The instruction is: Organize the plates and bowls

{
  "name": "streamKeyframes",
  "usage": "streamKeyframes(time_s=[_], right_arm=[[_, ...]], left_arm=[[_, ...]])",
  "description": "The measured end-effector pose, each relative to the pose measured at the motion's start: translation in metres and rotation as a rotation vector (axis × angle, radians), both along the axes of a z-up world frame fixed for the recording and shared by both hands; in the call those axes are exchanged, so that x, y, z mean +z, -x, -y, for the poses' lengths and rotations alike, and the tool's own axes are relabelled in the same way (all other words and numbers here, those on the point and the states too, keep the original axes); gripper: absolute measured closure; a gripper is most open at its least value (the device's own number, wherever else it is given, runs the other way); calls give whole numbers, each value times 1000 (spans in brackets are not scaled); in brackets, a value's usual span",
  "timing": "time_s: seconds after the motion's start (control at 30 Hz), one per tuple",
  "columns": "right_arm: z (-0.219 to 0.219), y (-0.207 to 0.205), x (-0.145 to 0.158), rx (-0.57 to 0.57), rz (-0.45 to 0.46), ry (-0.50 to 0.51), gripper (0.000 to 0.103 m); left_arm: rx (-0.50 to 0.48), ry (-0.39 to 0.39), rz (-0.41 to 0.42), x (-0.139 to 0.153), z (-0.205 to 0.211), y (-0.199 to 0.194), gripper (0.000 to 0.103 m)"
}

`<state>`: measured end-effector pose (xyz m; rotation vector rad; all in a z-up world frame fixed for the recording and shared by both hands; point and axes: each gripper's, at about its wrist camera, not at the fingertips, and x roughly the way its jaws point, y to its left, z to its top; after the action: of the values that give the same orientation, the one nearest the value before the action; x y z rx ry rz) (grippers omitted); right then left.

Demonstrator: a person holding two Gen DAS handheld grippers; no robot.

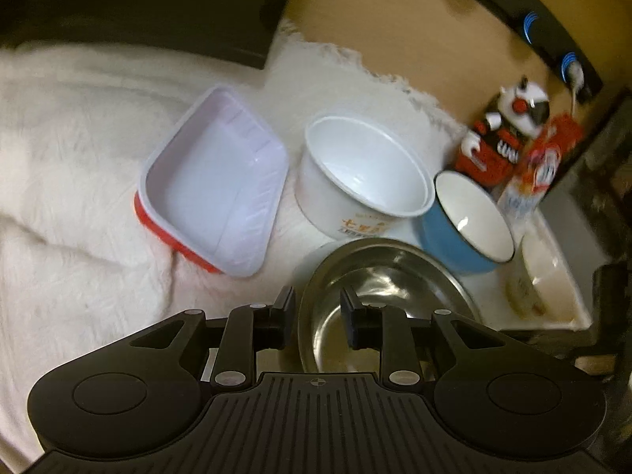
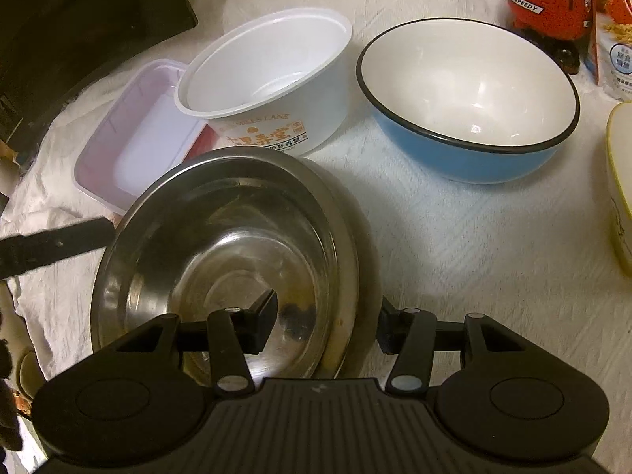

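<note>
Cream container point(image 2: 622, 181) cut by right frame edge; steel bowl point(image 2: 213, 252) near rim hidden behind right gripper point(image 2: 324, 318).

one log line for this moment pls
left gripper: open, astride steel bowl rim | right gripper: open, astride same bowl's rim | blue bowl: untouched
</note>
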<state>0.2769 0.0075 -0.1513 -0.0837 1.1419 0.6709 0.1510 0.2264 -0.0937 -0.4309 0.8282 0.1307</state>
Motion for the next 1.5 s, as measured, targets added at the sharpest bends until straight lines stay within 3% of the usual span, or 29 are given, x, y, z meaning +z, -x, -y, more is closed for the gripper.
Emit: streamKeyframes(time_s=[0.07,0.1,0.13,0.4,0.7,0.87,1.07,1.27,1.4,1.5], right_arm=[[1,3,0,-3,-5,-5,52],[2,5,0,-4,-3,-6,52],[3,7,-1,-4,-2,-7,52],[5,9,-2,-22,4,-14,51],[11,0,0,-39,-52,-25,52],[26,-1,6,-76,-49,-29,52],[36,-6,5,-134,-40,-13,52],[44,7,24,-164,131,31,52],[72,12,48,-166,255,6,49],[99,18,66,-167,430,5,44]], left_arm=[[-13,-88,-45,-2,6,-4,76],[-14,-114,-63,-5,7,-6,68],[-19,-122,-71,-7,6,-7,68],[-47,25,-127,-32,-1,-20,70],[-50,3,-203,-34,10,-42,63],[-79,66,-186,-37,13,-53,63],[-92,57,-178,-36,17,-59,69],[-19,-49,-54,-9,23,-46,72],[31,-19,103,18,30,-25,72],[48,17,245,31,41,-9,73]])
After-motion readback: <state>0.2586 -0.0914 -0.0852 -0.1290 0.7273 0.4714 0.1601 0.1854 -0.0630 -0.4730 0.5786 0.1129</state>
